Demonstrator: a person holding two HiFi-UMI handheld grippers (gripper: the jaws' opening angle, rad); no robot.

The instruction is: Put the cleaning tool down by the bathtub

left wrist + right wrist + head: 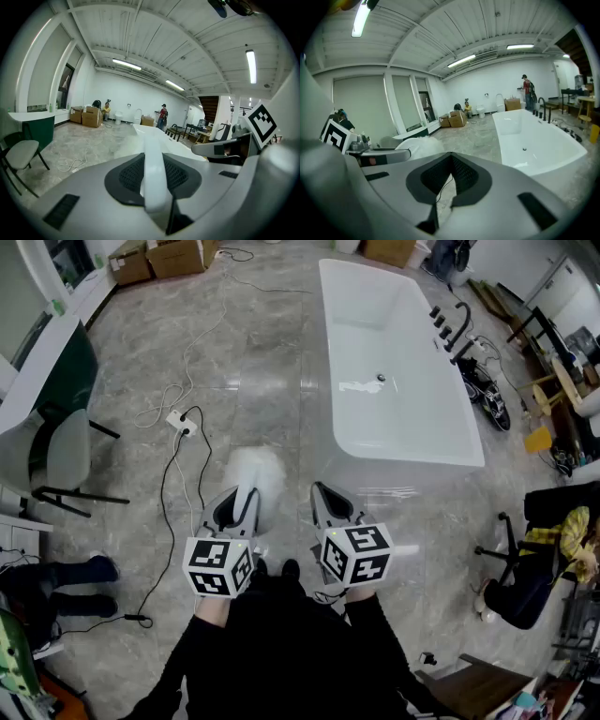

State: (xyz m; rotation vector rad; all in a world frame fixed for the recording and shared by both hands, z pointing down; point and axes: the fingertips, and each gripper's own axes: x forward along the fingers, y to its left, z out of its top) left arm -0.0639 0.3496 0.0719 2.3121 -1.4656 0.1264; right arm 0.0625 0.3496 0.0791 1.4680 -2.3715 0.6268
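The cleaning tool is a duster with a fluffy white head point(255, 470) and a white handle point(153, 173). My left gripper point(246, 495) is shut on that handle, which runs straight out between the dark pads point(129, 176). The fluffy head hangs over the floor just left of the near end of the white bathtub point(403, 474). In the right gripper view the duster head point(419, 145) shows at the left and the bathtub point(534, 145) at the right. My right gripper point(323, 493) is beside the left one, its jaws shut with nothing between them point(451, 159).
A white power strip point(180, 423) with black and white cables lies on the floor to the left. A grey chair point(61, 451) stands by a green-fronted counter at far left. Black taps point(455, 329) flank the tub's right side. A black office chair point(525, 577) is at right.
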